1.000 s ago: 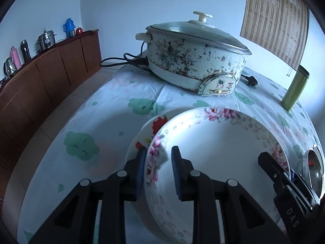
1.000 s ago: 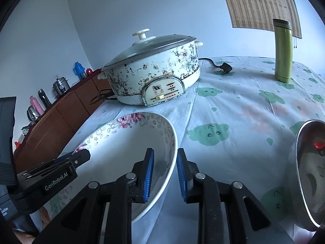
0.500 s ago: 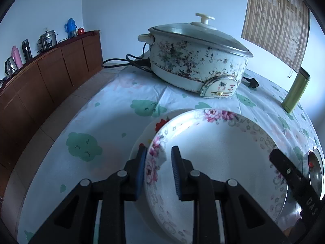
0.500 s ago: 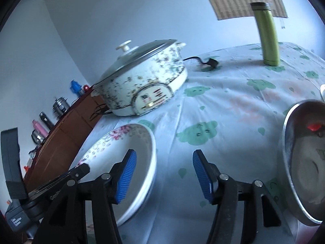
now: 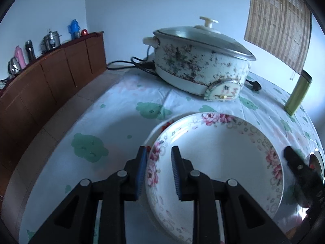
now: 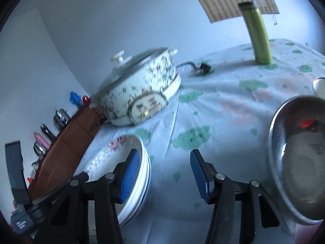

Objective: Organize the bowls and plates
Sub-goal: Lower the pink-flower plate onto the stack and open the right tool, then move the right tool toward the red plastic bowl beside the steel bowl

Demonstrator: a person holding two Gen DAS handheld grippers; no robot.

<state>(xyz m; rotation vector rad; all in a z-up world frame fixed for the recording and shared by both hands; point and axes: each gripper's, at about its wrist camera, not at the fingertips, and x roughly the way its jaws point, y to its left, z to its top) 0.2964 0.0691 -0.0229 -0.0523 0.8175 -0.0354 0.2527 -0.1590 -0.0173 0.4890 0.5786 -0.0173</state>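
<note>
Stacking step: the floral plate point(image 5: 219, 154) sits on another plate on the table.
Your left gripper point(image 5: 158, 168) clamps its near rim; your right gripper point(image 6: 164, 174), jaws just closing slightly, holds nothing. Next, release left and reach for the steel bowl point(image 6: 300, 154).

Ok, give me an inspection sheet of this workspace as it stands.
Surface: table under a cloud-print cloth.
Job's things: floral plate atop another plate; steel bowl to its right.
Clutter: electric pot, lidded; green flask, upright.
Grippers: left gripper shut on the floral plate's rim; right gripper open beside the stack, jaws just opened, nothing between them.
Cables: black cord and plug by the pot.
Surroundings: wooden sideboard with flasks; window blind.
</note>
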